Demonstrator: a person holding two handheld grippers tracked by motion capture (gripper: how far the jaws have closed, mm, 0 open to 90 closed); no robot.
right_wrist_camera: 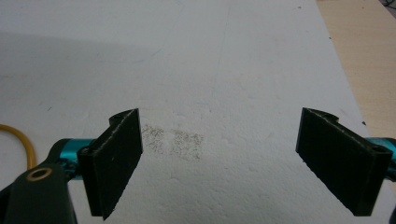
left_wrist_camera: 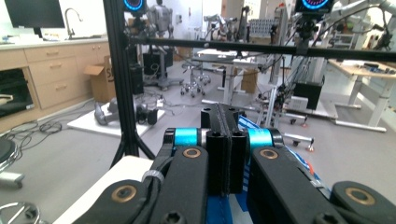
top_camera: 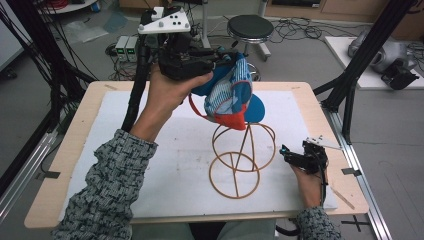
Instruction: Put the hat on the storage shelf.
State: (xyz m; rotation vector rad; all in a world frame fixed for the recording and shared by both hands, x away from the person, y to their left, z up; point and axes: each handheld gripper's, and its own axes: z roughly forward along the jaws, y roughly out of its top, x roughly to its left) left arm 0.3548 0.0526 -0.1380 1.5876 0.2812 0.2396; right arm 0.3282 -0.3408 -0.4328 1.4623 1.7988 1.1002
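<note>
Overhead, left hand-held gripper [top_camera: 227, 59] pinches crumpled fabric cap [top_camera: 231, 92].

A wire stand [top_camera: 242, 160] sits on the mat [top_camera: 165, 165] mid-table, a cap [top_camera: 231, 95] on top of it, pinched between the left gripper [top_camera: 227, 57] fingers; the right gripper [top_camera: 287, 152] lies right of the stand, mat between its spread fingers [right_wrist_camera: 116, 158]

a light wooden desk [top_camera: 310, 92] carries a white foam sheet [top_camera: 165, 150] covering most of its top. right of centre on the sheet stands an orange wire stand [top_camera: 240, 160], its round base flat on the foam.
</note>
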